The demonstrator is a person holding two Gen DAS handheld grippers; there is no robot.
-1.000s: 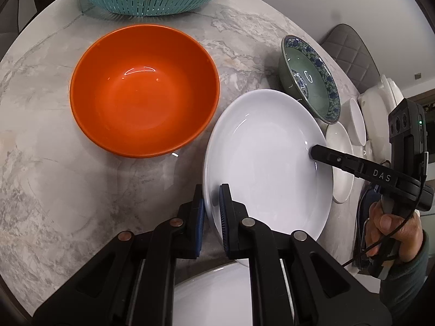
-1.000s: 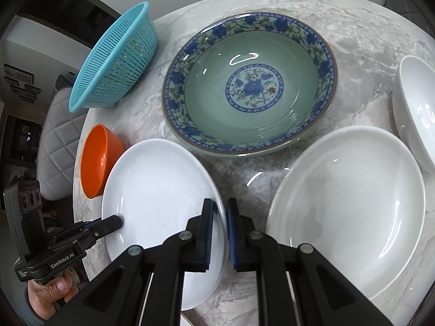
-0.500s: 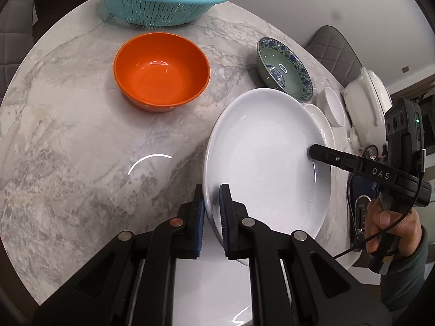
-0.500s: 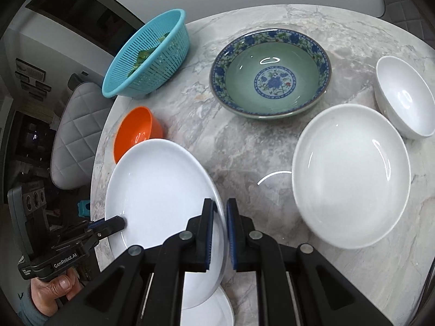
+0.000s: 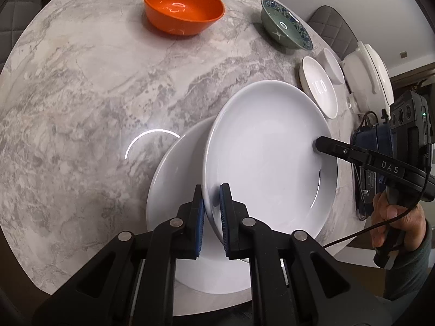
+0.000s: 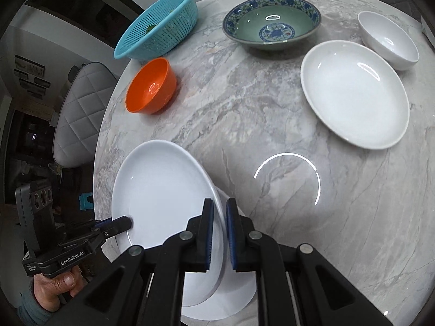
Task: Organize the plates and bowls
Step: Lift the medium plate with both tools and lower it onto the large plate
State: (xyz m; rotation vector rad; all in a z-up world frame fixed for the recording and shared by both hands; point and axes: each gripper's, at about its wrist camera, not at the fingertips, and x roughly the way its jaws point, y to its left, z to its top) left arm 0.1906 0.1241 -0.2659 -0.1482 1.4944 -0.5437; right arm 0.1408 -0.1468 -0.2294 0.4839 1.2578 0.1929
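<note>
While we hold it from both sides: the white plate point(image 5: 266, 157) is off the desk point(image 5: 81, 95), tilted, its lower edge over a second white plate point(image 5: 174, 190).
Left claw point(image 5: 211, 212): we have it clenched on the near rim of the lifted plate, blue pads on either face of the rim.
Right claw point(image 6: 219, 228): we have it clamped on the opposite rim of the same plate; in the left wrist view its tip point(image 5: 319, 144) sits on the plate's right rim.
Second white plate: flat on the desk at the near edge, partly under the lifted one; we see it too in the right wrist view point(image 6: 233, 301).
Orange bowl point(image 5: 185, 9): upright toward the far edge, just in front of the teal colander point(image 6: 160, 32).
Green bowl with blue floral rim point(image 6: 272, 23): at the far edge, well apart from the orange bowl.
Shallow white dish point(image 6: 356, 92): toward the desk's right edge, with a small white bowl point(image 6: 388, 39) just beyond it, close but whether touching we cannot tell.
White lidded pot point(image 5: 369, 73): at the right edge, past the small bowl.
Hands: a hand point(image 5: 394, 217) grips the right handle, a hand point(image 6: 57, 285) the left handle.
</note>
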